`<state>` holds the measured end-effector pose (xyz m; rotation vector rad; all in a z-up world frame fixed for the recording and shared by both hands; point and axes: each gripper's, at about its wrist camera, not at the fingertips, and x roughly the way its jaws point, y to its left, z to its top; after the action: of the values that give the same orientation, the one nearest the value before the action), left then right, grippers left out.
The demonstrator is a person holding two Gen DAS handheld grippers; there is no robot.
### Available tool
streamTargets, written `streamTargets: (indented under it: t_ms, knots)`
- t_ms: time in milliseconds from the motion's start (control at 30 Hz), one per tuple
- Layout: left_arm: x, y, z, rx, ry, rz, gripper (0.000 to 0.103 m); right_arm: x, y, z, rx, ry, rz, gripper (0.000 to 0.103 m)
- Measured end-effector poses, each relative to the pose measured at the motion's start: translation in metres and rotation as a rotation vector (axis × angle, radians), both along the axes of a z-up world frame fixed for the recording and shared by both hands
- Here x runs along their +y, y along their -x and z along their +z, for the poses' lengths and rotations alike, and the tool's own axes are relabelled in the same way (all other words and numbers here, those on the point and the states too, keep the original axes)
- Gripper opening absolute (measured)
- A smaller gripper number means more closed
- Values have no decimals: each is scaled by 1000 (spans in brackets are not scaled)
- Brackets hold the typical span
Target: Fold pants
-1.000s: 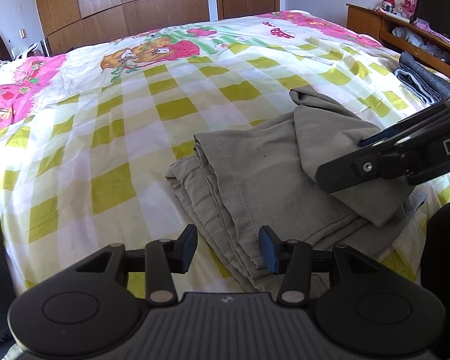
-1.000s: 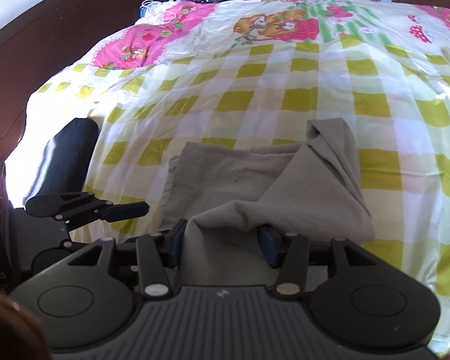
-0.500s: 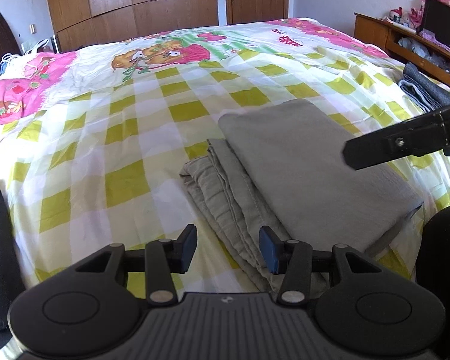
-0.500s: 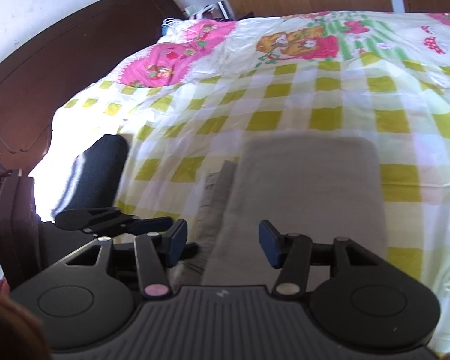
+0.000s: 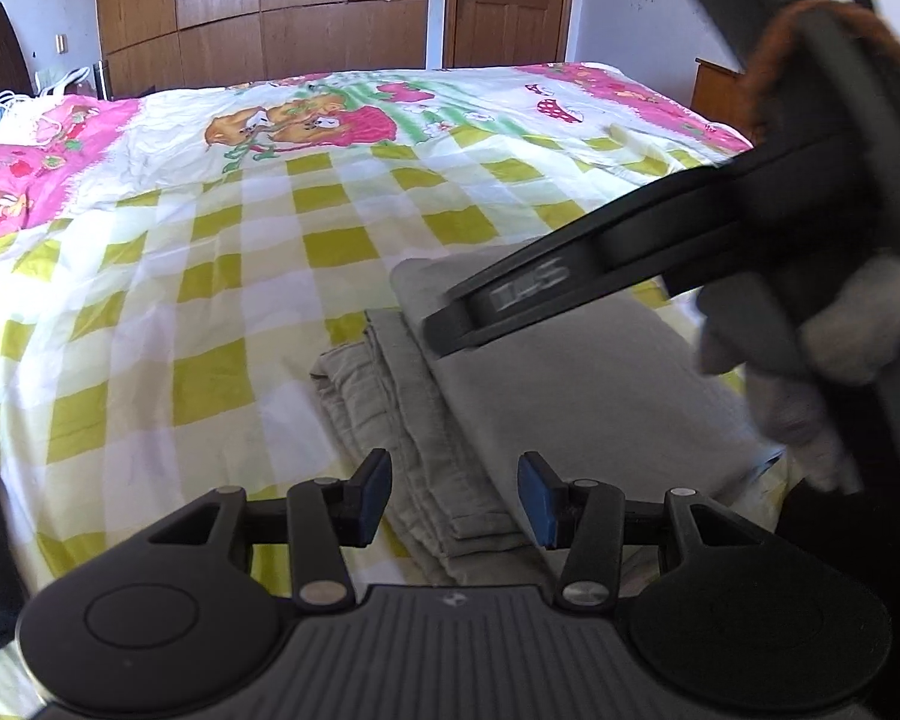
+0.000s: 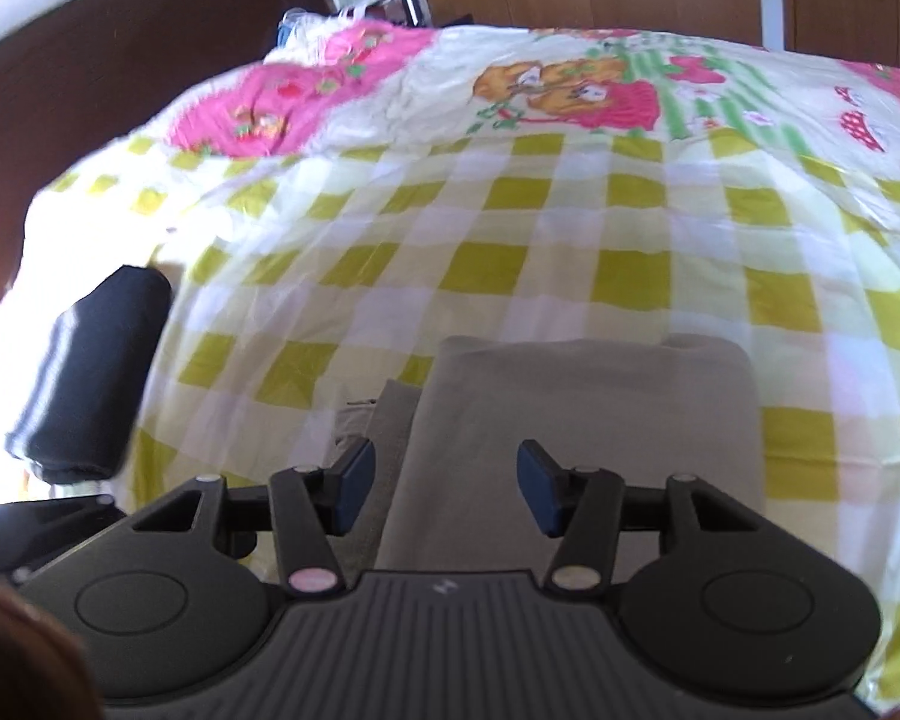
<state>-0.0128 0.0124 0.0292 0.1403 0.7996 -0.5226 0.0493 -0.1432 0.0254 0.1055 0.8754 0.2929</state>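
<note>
Jaws wide apart on both tools, and nothing between either pair! The left gripper (image 5: 455, 495) hangs low over the near edge of the pants (image 5: 546, 372), blue pads spread on either side of the stacked hems. The right gripper (image 6: 444, 495) hovers above the top panel, equally empty.

Those pants, grey and folded into a neat rectangle, lie on the checked bedspread (image 5: 222, 276), close to the near side of the bed. Several layers show along the left side in the left wrist view, stepped like pages.

By the look of it this is light, soft cotton-type cloth: limp, no stiffness, likely to sag and slide open if lifted by a single layer. A sound hold would pinch the whole stack at a folded edge or corner, both tools together, so the layers travel as one.

Writing? The other tool's arm crosses the left view with a pale printed mark on its side, but it is too blurred to read. On the bedspread only cartoon figures and strawberries show, no lettering.
</note>
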Motion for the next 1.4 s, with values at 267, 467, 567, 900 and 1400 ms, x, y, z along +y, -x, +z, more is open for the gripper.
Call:
streamTargets:
  t_ms: [267,467,567,900,1400]
  knots:
    - [-28,2,-16,40,-56,-34,59,23,-18,-26,91,158,41,40]
    - [-34,-6,-22,85,-82,-12,59,11,-22,-22,130,85,35,10]
    - [-36,-3,-21,67,-86,-14,52,7,-19,-17,125,58,39,7]
    - [-26,3,0,41,-6,6,25,-9,0,14,50,-38,59,4]
    - [12,-4,-16,144,8,113,24,60,-10,-9,65,6,189,4]
